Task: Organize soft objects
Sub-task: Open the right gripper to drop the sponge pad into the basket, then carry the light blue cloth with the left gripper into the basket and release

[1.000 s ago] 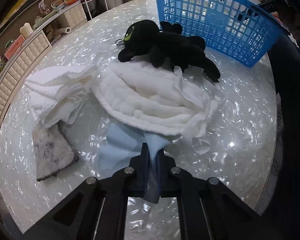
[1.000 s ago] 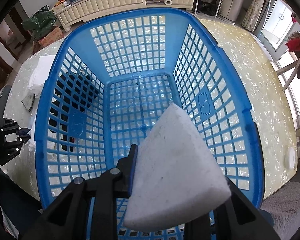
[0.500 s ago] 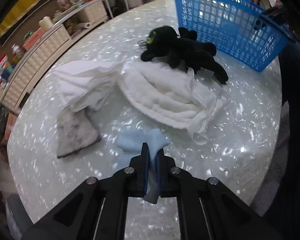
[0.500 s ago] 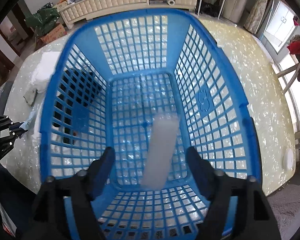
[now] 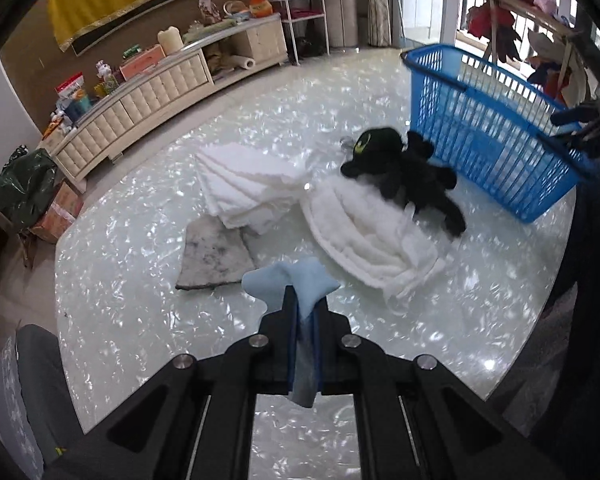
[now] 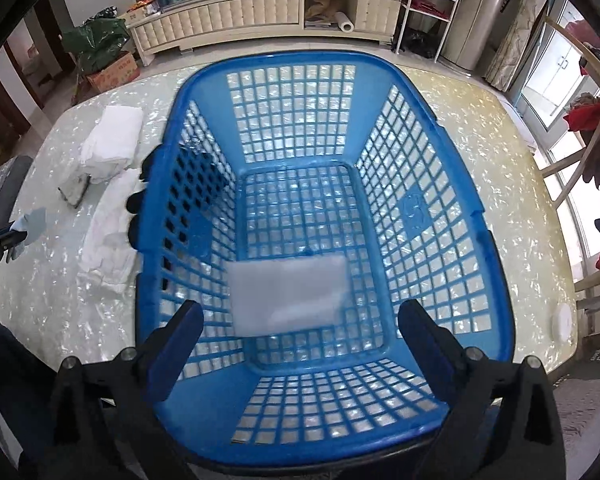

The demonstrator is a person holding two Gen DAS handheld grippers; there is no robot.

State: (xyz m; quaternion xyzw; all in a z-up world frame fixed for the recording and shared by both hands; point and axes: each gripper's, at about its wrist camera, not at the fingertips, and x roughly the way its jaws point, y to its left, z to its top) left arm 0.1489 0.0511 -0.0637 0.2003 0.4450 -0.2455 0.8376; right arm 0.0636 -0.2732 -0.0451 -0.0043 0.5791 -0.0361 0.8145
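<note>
Right wrist view looks almost straight down into the blue basket (image 6: 452,184), and that angle explains the placement: the right gripper (image 6: 300,344) is held over the open top so anything let go falls inside. Its jaws are opening, spread wide with nothing pressed between the 2 pads — the white sponge (image 6: 288,294) sits blurred below them, low in the basket near the mesh floor, free of both fingers. Whether it has fully settled I cannot tell from the blur.

From the left wrist camera, the left gripper (image 5: 305,312) is clamped fully shut on a light blue cloth (image 5: 290,280), pinched at a fold so the loose ends fan out ahead of the fingertips and a tail hangs beneath. A narrow pinch suits thin fabric, which would slip from a looser hold. The cloth appears lifted clear of the pearly table (image 5: 140,260).

Waiting on the table are a stack of folded white towels (image 5: 244,188), a stained grey sponge (image 5: 214,258) just beside it, a white quilted cloth (image 5: 364,236) and a black plush toy (image 5: 404,168) lying partly on that cloth, close to the basket's near wall. They sit between the left gripper and the basket, so each is a short carry away.

My reading: 1 item is in, a 2nd is in hand, and 4 remain — the task is early.
</note>
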